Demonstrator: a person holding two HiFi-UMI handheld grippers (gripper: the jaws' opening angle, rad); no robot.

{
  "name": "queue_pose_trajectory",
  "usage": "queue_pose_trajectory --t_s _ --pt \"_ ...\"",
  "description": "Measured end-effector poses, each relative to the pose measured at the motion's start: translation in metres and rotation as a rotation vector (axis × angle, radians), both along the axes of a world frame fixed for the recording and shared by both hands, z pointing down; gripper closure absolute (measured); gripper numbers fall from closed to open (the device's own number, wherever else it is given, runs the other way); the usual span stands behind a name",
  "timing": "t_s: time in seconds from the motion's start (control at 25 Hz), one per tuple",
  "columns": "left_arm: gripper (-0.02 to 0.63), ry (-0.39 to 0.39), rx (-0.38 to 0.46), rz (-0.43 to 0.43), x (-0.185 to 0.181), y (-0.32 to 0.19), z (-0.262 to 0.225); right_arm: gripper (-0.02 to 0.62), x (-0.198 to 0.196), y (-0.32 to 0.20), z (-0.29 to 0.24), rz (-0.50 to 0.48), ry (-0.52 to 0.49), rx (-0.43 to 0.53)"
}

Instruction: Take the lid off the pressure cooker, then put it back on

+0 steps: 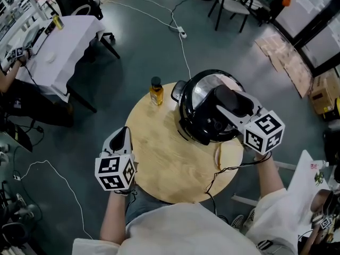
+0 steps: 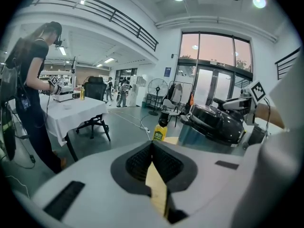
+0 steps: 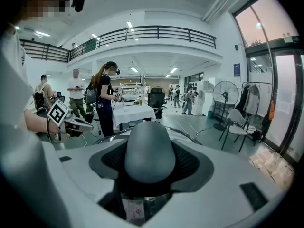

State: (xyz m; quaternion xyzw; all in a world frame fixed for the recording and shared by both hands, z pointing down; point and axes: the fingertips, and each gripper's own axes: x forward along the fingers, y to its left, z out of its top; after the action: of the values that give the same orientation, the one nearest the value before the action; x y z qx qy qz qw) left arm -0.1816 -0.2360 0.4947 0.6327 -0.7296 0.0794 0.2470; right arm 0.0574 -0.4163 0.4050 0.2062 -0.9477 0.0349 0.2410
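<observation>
At the upper left of the head view stands a white-clothed table (image 1: 64, 41), well apart from the round wooden table (image 1: 159, 163) in the middle of the frame. The left gripper (image 1: 122, 135) hangs over that wooden table's left edge. Its jaws are drawn together with nothing between them, and it touches none of the things on the table.

Further right, near the table's far edge, a small bottle of yellow liquid (image 1: 155, 92) stands upright just beside the pressure cooker (image 1: 186, 97). The cooker takes up the table's upper right part. Its black lid (image 1: 204, 125) lies askew over the pot, leaving a crescent of bright steel showing at the upper left. Whether the lid rests on the rim or hangs just clear of it I cannot tell.

The right gripper (image 1: 227, 106) comes in from the lower right, and its jaws are clamped on the rounded grey lid handle (image 3: 149, 151). A black cable (image 1: 226, 170) trails off the table's right edge.
</observation>
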Motion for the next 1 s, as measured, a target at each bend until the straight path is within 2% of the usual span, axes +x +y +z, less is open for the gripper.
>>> queue_pose_trajectory --t_s 0.48,0.68,1.0 --pt "0.615 -0.009 0.000 0.023 -0.003 0.001 -0.002 0.307 0.000 -0.003 0.004 0.030 -0.004 0.007" --pt "0.615 -0.015 0.007 0.030 -0.007 0.003 -0.009 0.274 0.003 -0.006 0.004 0.082 -0.001 0.003" --pt "0.615 -0.017 0.025 0.052 -0.013 0.009 -0.020 0.264 0.004 -0.002 -0.023 0.147 -0.014 0.058"
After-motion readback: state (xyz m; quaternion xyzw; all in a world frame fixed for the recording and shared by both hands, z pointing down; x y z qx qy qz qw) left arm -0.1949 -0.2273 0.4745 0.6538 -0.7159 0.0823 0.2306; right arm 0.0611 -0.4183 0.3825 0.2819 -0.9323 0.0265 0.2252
